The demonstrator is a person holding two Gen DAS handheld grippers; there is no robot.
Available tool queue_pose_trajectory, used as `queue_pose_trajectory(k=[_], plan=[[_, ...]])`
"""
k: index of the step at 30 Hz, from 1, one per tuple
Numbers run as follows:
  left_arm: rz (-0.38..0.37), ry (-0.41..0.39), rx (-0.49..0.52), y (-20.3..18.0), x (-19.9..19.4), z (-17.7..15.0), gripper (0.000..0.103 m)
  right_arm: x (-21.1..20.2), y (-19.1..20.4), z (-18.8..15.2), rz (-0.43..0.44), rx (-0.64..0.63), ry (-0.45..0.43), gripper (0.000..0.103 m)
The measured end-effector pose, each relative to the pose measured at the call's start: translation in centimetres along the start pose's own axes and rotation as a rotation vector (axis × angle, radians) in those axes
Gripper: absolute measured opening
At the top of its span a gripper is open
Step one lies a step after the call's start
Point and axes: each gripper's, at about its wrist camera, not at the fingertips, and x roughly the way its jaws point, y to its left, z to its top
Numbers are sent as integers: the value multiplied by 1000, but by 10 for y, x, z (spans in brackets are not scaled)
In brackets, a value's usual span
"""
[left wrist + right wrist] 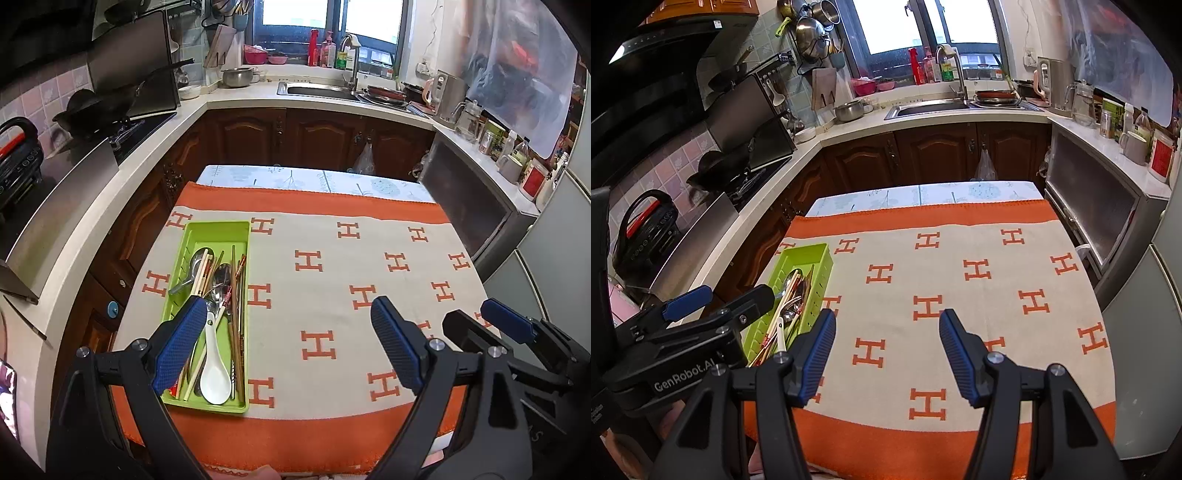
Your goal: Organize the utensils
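A green plastic tray [218, 229] lies on the left side of the table, and its far end [809, 253] also shows in the right wrist view. It holds several chopsticks [236, 295], metal spoons [222, 277] and a white ceramic spoon [214, 373] [780, 334], all mixed together. My left gripper [288, 343] hangs open just above the table's near edge, its left finger over the tray and nothing between the fingers. My right gripper [886, 350] is open and empty over the bare cloth, to the right of the tray. The right gripper's blue finger [506, 321] shows at the left view's right side.
An orange and beige cloth with H marks [332, 280] [960, 295] covers the table. Counters wrap around beyond it: a stove with a wok [99, 107] on the left, a sink [317, 90] at the back, jars and a kettle [1052, 81] on the right.
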Motion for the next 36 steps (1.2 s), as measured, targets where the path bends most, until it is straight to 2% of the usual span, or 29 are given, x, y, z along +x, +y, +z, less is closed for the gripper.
queue_pose_trajectory(k=[36], plan=[[17, 20, -1, -1, 11, -2, 89, 5, -2, -2, 4, 7, 14, 59]])
